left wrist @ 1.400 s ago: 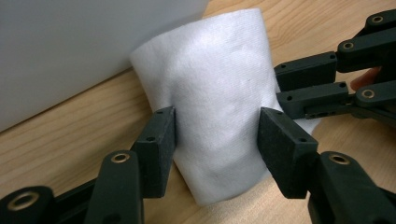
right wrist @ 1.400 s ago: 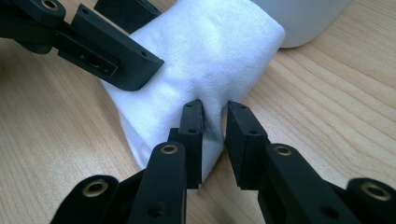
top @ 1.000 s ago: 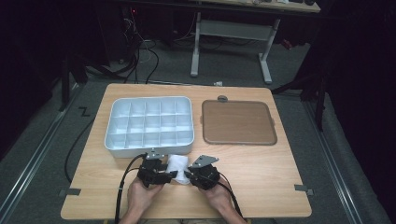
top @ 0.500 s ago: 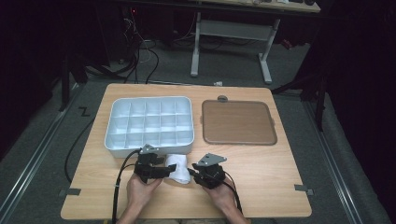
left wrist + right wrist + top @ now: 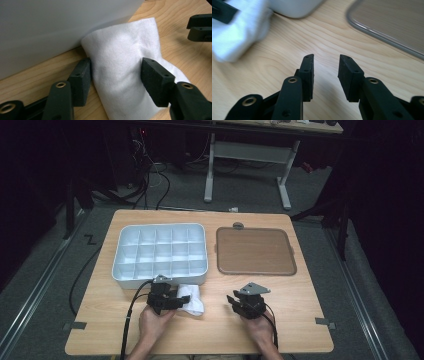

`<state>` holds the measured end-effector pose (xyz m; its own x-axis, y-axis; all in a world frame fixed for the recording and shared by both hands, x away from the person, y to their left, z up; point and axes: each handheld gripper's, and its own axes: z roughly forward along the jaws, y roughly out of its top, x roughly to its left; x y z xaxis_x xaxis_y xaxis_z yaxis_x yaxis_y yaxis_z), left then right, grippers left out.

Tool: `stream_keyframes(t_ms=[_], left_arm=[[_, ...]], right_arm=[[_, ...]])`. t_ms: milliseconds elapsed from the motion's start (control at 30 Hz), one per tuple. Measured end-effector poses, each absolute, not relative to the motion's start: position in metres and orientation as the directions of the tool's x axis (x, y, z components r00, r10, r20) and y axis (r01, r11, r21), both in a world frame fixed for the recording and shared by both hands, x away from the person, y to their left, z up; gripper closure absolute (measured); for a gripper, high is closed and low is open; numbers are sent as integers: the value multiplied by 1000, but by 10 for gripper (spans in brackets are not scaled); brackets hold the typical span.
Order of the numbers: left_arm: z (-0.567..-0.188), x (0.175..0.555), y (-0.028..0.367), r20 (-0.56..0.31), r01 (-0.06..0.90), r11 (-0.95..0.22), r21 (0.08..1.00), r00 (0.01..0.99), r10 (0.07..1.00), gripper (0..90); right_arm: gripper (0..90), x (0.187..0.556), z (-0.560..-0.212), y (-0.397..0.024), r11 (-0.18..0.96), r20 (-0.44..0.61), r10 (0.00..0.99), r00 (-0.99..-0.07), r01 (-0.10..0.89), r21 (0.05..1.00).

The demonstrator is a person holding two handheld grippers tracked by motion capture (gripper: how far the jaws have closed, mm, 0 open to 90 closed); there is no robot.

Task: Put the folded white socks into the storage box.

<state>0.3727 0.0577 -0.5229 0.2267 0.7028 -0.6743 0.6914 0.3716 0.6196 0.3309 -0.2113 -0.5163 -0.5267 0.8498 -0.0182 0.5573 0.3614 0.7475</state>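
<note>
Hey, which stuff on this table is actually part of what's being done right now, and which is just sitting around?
In use:
- white cloth, between the pads of the left hand-held gripper
- right hand-held gripper, jaws apart with nothing between them, having just been opening

Lying about:
- white compartment tray, behind the cloth
- brown tray

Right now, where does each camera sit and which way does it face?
High view: above the person's side, looking forward and down on the table; left gripper and right gripper show.
Left gripper view: rides that gripper, looking along its jaws, which have just been closing on the white cloth beside the white tray.
Right gripper view: rides that gripper, facing the tabletop; its jaws have just been opening, nothing between.
Shared: both gripper views show the cloth and tray.
</note>
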Motion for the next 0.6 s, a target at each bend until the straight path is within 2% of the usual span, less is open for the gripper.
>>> stream_keyframes(t_ms=[100,267,467,600], left_arm=[[-524,373,58,-675,697,366,616,229,701,457],[-524,372,58,-680,703,363,612,233,695,524],[-523,370,58,-685,701,365,612,240,687,589],[-522,371,60,-699,709,374,598,233,676,622]], right_arm=[[645,331,-519,-220,353,-28,864,-502,565,745],[588,331,-526,-256,283,-36,921,-387,603,746],[548,329,-531,-276,228,-17,947,-321,636,737],[525,328,-531,-281,211,-5,951,-309,639,740]])
